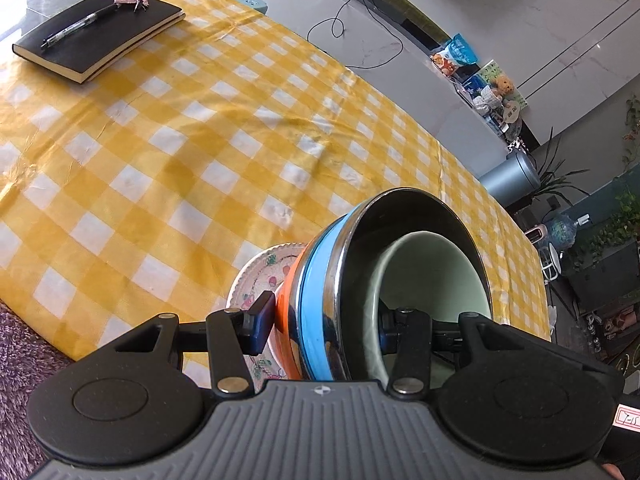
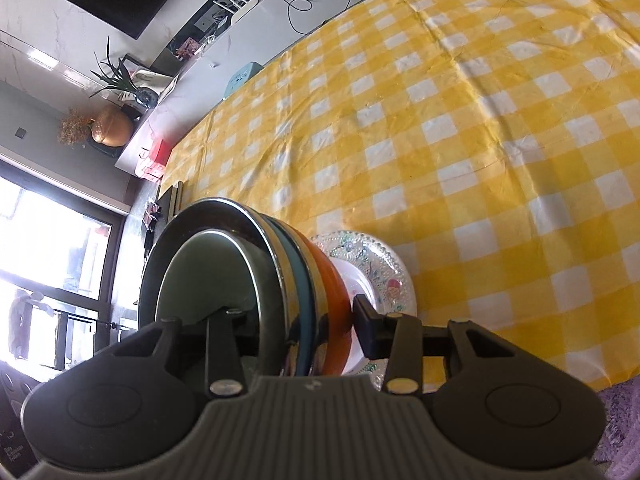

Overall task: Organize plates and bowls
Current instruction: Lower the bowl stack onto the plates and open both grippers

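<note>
Yellow-checked tablecloth (image 1: 168, 152) fills both frames; left gripper (image 1: 324, 326) and right gripper (image 2: 294, 322) each pinch the bowl stack's (image 1: 320, 300) wall at lower centre.

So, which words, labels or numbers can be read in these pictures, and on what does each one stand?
Nothing reads for certain.
White tag, handwritten, cut off: perhaps "7-15".
Snack bag: print too small.
White print on something dark: blurred.

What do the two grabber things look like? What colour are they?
Both look alike. The left gripper and right gripper have black fingers, two round black discs, silver rivets and a grey ribbed body bearing a small round logo. No sleeves or cables show.
</note>
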### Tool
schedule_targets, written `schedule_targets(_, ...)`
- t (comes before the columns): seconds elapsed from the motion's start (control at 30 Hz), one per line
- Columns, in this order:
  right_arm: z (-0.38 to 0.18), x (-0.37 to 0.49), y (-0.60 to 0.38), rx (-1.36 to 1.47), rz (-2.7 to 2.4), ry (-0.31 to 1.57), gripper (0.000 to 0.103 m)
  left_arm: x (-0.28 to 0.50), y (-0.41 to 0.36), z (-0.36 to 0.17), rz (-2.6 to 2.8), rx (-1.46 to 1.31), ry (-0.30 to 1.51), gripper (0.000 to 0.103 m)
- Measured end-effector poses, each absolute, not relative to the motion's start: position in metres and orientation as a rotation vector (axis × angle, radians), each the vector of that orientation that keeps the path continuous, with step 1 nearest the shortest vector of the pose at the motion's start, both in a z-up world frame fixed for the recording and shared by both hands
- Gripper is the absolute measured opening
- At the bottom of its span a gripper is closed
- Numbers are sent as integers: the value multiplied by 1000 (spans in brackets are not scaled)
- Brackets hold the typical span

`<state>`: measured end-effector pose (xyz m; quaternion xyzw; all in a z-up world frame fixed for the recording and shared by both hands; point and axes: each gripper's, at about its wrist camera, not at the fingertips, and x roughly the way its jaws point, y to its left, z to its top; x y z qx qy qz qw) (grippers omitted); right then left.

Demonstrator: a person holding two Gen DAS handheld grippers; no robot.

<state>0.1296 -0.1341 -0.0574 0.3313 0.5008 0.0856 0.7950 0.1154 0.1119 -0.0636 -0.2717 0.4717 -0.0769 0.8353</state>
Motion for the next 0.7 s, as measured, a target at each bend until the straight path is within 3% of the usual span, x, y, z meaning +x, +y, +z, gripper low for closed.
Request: schedule_targets(0.7, -80, 148, -135, 694, 161, 1118, 40, 131, 111, -85, -159, -571, 1051, 53)
